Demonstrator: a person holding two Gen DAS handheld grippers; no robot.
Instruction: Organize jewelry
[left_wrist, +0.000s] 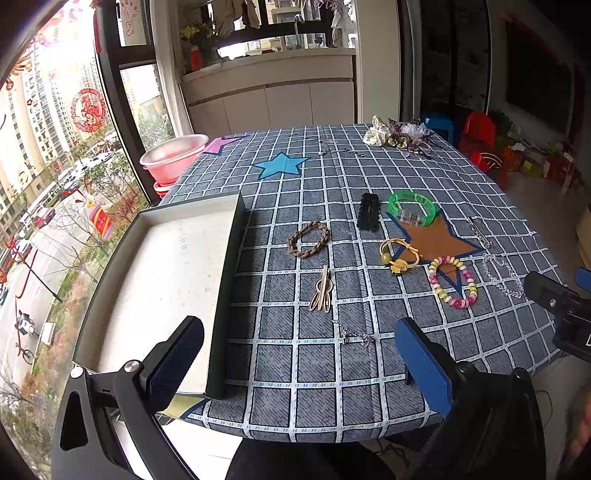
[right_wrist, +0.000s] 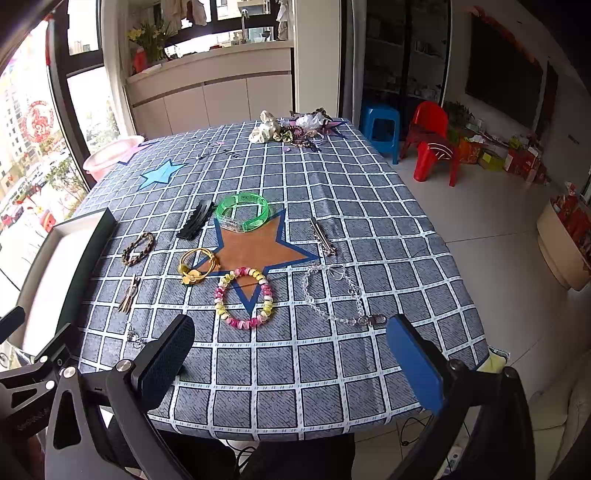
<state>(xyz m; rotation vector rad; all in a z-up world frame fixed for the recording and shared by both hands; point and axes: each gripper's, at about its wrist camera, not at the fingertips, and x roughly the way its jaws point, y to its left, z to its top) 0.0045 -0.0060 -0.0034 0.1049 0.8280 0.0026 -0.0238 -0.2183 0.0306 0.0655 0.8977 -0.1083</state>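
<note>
Nothing sorted yet: tray (left_wrist: 162, 266) empty, bracelets (right_wrist: 244, 297) and clips (left_wrist: 368, 211) loose on desk (right_wrist: 332, 369). Both your claws gape, holding nothing.

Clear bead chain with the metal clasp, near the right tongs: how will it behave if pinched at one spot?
The clear bead chain lies in a loose curve, so it probably droops. Its beads look glassy, perhaps slippery. Its metal clasp end may swing.

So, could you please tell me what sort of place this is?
Probably a home, high in an apartment block: a table with a checked cloth, plastic chairs on tiled floor, and a window overlooking a street.
</note>
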